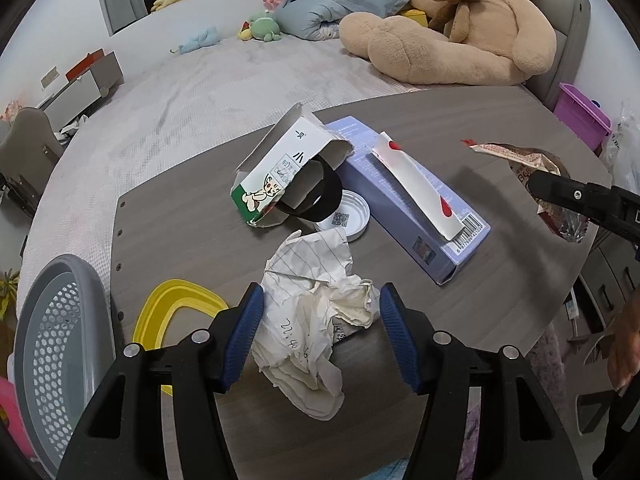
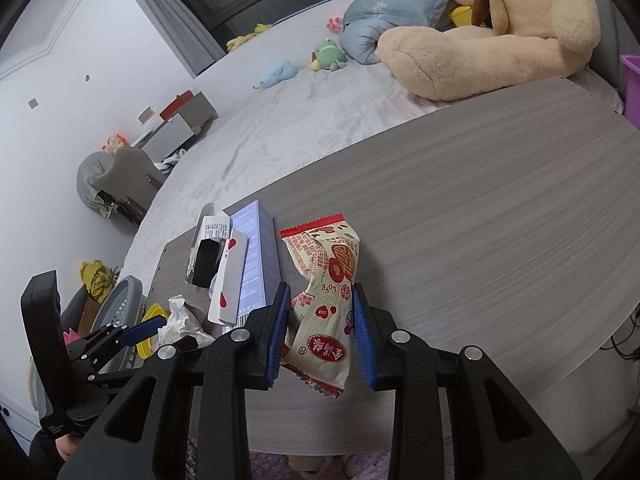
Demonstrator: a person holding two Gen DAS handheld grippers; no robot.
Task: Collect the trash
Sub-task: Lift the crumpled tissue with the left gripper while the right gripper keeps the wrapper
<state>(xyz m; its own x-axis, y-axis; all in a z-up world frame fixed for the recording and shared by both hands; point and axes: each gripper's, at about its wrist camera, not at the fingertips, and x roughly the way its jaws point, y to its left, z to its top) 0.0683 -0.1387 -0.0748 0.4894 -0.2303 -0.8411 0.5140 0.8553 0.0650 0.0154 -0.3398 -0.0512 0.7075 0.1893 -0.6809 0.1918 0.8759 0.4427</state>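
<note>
A crumpled sheet of lined paper [image 1: 316,312] lies on the grey wooden table [image 1: 500,280]. My left gripper [image 1: 320,294] stands open around it, one blue pad on each side and close to its edges. The same paper [image 2: 180,316] shows at the left of the right wrist view. My right gripper [image 2: 321,290] is shut on a cream and red snack wrapper [image 2: 332,272], pinched at its waist, its lower end hanging past the table's near edge. From the left wrist view the right gripper [image 1: 544,196] and the wrapper [image 1: 520,160] sit at the far right.
Beyond the paper lie a torn white and green carton [image 1: 272,172], a black tape roll [image 1: 320,196], a white lid [image 1: 348,216] and a lavender box [image 1: 400,200] with a white strip on it. A grey perforated basket [image 1: 52,336] and a yellow ring [image 1: 160,308] stand left. A bed with a teddy bear [image 1: 460,28] lies behind.
</note>
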